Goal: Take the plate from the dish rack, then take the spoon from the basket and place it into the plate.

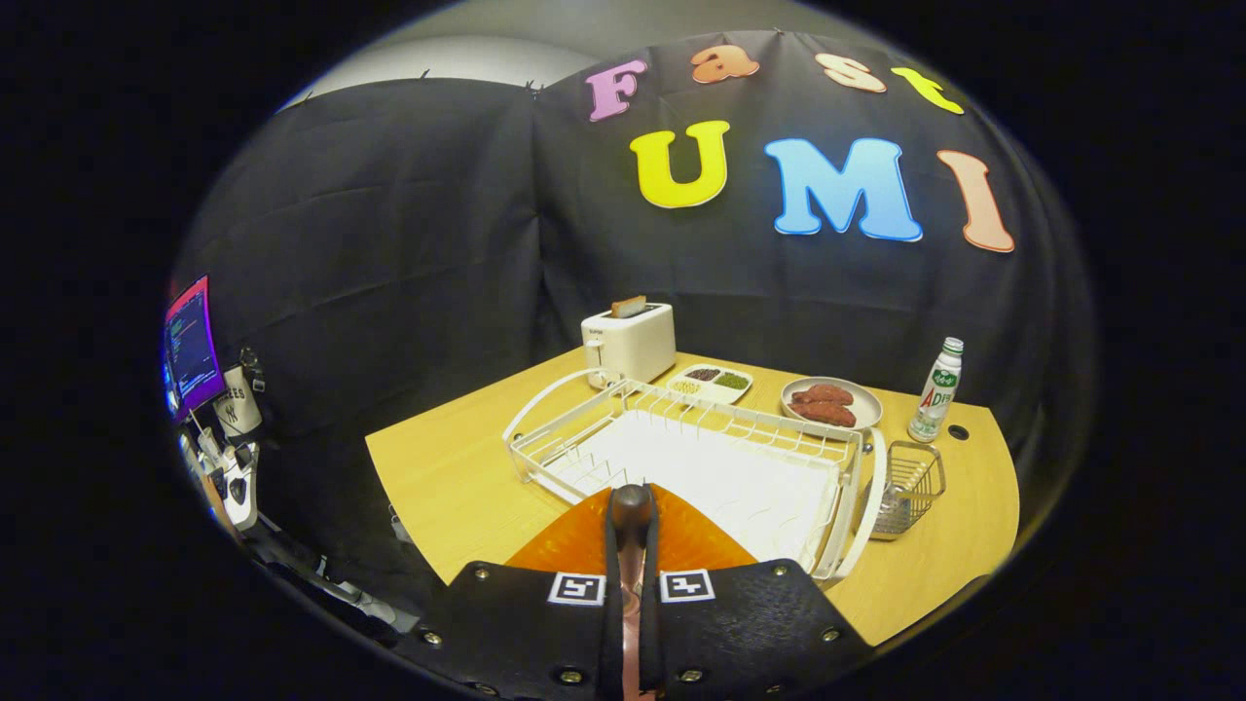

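Note:
My gripper (631,534) is shut on the spoon (631,506), whose dark rounded end pokes up between the two fingers. Directly beneath the fingers and spoon lies the orange plate (574,545), on the wooden table just in front of the white dish rack (681,458). Most of the plate is hidden by the gripper body. The rack holds no dishes. A small wire basket (910,484) hangs at the rack's right end, beyond and to the right of the fingers, and nothing shows inside it.
Behind the rack stand a white toaster (630,341) with bread in it, a divided dish of beans (711,382), a plate of reddish-brown food (829,404) and a bottle (936,389). Bare wooden table (448,477) lies to the left of the rack. A monitor (192,346) stands off the table's left side.

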Tool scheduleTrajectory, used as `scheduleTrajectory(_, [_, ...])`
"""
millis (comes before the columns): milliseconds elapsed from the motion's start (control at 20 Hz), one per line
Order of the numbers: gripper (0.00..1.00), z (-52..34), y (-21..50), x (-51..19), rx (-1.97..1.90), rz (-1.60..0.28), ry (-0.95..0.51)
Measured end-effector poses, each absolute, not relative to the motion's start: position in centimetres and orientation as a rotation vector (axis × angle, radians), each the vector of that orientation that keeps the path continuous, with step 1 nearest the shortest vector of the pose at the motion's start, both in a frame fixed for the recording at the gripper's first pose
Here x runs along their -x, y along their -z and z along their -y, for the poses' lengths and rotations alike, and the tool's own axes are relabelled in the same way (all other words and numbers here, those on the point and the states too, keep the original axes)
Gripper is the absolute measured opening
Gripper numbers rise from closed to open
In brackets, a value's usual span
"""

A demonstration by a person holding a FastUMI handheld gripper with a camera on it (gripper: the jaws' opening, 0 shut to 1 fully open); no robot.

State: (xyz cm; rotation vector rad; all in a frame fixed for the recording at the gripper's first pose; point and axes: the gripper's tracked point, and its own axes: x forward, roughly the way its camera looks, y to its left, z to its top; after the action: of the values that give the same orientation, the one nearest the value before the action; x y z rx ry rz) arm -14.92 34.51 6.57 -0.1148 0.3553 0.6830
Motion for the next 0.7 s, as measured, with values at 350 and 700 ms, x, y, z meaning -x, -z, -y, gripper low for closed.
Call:
scheduleTrajectory(350, [0.06, -36.1, -4.0, 16.8, 0.151, -0.383, -0.701])
scheduleTrajectory(700, [0.06, -36.7, -3.8, 17.0, 0.134, -0.39, -0.702])
